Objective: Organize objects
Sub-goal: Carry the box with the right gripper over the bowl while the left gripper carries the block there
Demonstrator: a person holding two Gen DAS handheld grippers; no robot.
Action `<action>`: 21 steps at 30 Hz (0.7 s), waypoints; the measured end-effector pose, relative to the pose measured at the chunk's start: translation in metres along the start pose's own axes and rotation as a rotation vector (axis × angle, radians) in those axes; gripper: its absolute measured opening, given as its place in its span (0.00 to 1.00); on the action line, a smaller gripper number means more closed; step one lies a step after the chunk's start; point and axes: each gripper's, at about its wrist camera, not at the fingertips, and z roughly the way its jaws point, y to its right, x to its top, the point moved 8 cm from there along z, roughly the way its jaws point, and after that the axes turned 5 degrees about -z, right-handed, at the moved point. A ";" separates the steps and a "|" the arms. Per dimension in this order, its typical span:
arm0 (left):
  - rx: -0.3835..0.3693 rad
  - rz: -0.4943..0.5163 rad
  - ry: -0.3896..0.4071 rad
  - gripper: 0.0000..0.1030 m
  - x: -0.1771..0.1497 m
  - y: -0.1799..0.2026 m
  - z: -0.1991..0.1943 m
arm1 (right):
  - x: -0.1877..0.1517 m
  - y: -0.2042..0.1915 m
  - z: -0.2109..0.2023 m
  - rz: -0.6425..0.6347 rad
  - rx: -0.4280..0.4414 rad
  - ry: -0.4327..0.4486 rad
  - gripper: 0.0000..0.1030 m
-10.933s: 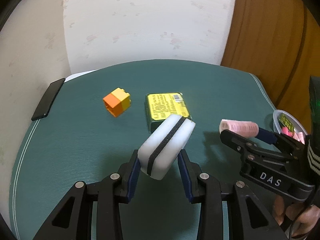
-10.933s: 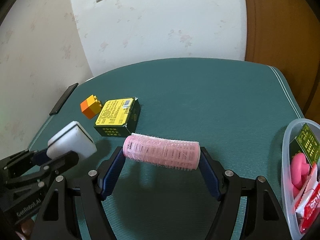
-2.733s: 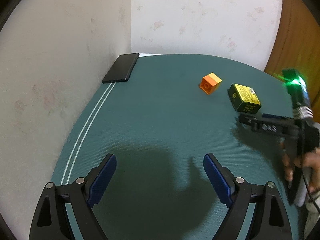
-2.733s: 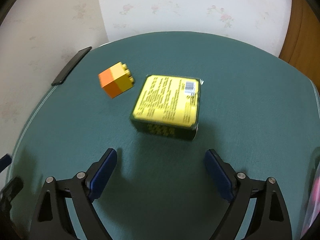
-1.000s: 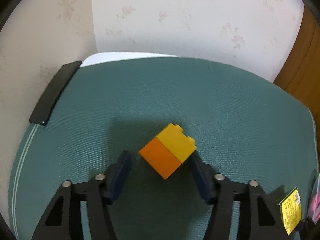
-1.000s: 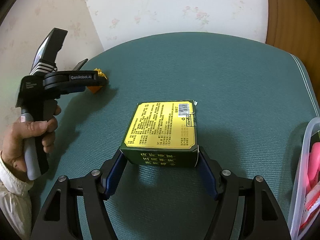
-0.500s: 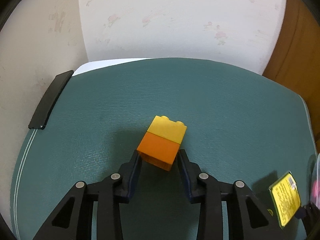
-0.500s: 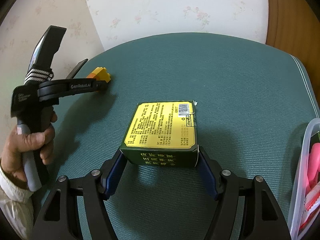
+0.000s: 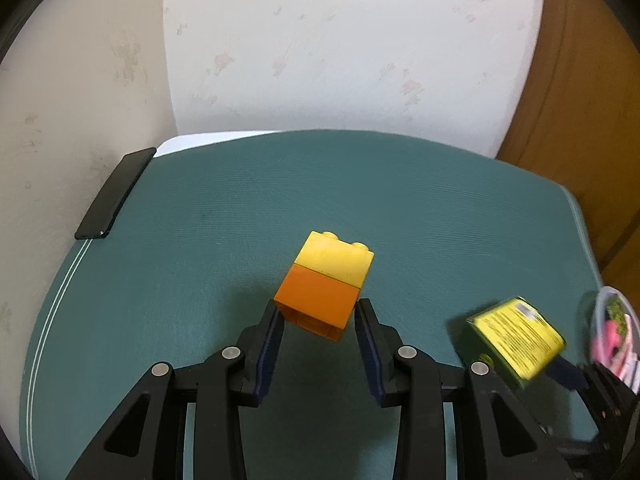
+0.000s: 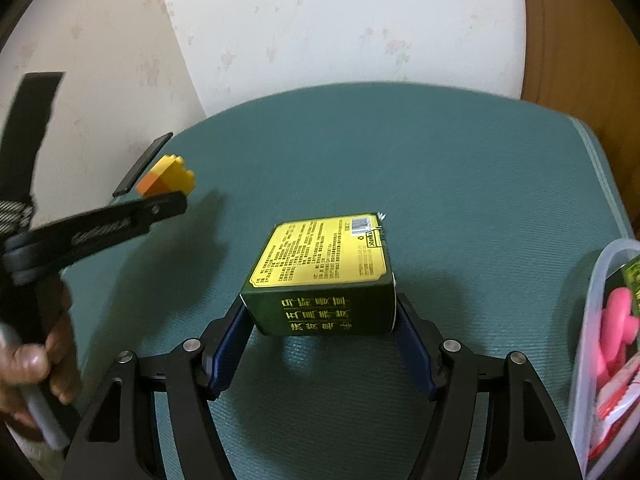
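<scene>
Left gripper [image 9: 318,316] is clamped on the brick [image 9: 326,282], lifted off the mat [image 9: 400,200] near its left edge. Right gripper [image 10: 320,320] is clenched on the box [image 10: 324,276], mid-mat.

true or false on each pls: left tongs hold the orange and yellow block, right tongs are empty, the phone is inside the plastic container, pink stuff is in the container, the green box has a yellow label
1. The left tongs are shut on the orange and yellow block. True.
2. The right tongs are empty. False: they grip the green box by its sides.
3. The black phone lies in the plastic container. False: it lies at the far left edge of the green table cover.
4. Pink items sit in the container. True.
5. The box has a yellow label on top. True.
</scene>
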 end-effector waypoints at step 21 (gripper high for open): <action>-0.110 0.073 0.016 0.38 -0.039 0.052 -0.042 | -0.008 0.085 -0.078 0.194 -0.136 0.164 0.67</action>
